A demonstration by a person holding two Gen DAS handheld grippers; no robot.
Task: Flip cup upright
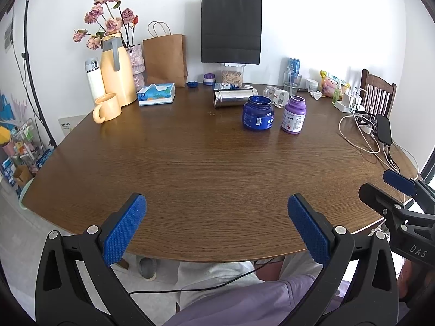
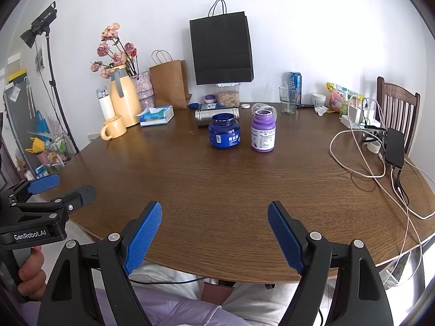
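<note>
A steel cup point(image 1: 234, 97) lies on its side at the far middle of the brown table point(image 1: 190, 168), behind a blue jar point(image 1: 257, 112) and a purple bottle point(image 1: 293, 115). It also shows in the right wrist view point(image 2: 216, 116), partly hidden by the blue jar point(image 2: 224, 131). My left gripper point(image 1: 217, 226) is open and empty over the table's near edge, far from the cup. My right gripper point(image 2: 214, 235) is open and empty, also at the near edge. Each gripper shows at the side of the other's view.
A yellow mug point(image 1: 106, 107), yellow jug point(image 1: 117, 70), white flask, tissue box point(image 1: 156, 94) and paper bags stand at the back left. A glass point(image 1: 292, 82), can and snacks stand at the back right. Cables and a black phone point(image 2: 394, 146) lie at the right edge.
</note>
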